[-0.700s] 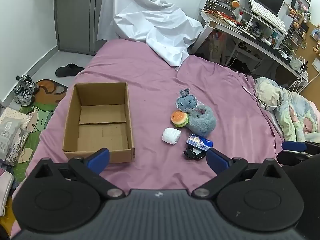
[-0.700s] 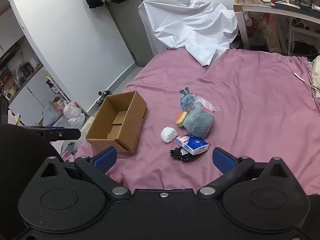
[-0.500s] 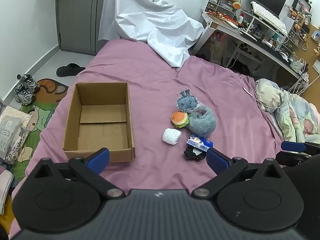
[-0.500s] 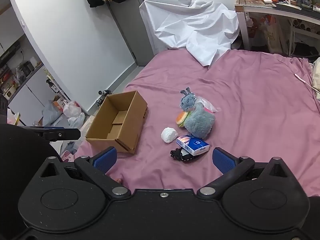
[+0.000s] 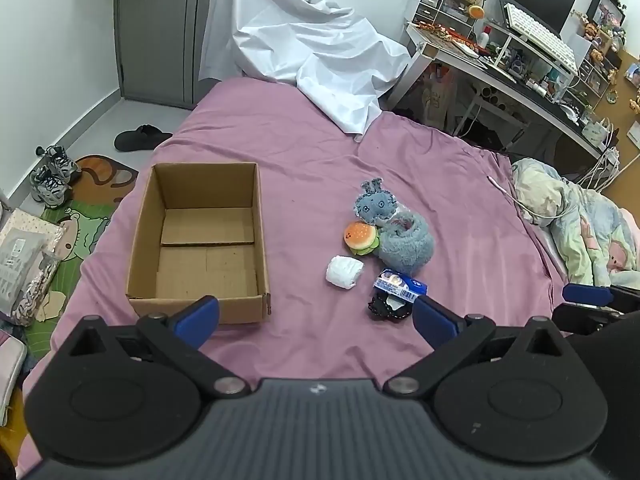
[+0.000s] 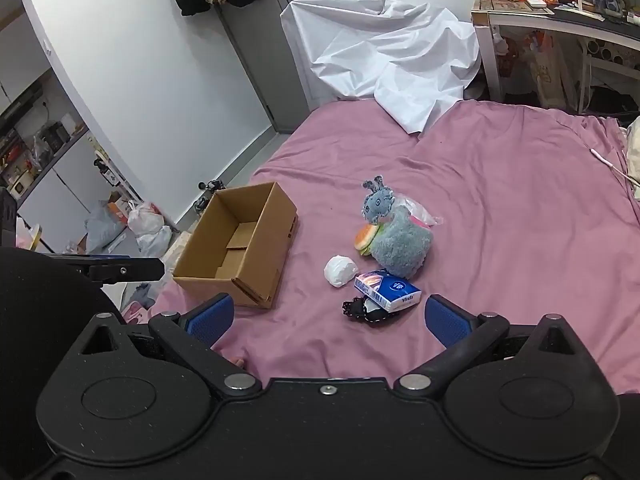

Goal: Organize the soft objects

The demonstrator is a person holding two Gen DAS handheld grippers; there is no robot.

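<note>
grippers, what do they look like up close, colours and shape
Both match: the left gripper and right gripper have a matte black body with two round discs, black linkage arms with silver pivot pins, and blue ribbed finger pads. No cables or sleeves show.

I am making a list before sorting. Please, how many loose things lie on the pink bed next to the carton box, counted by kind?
Plush toys: 2, grey-blue animal and burger
White soft rolls: 1
Blue tissue packs: 1
Black lacy items: 1
Total: 5

Grey plush, burger toy, white bundle clustered beside empty box
</note>
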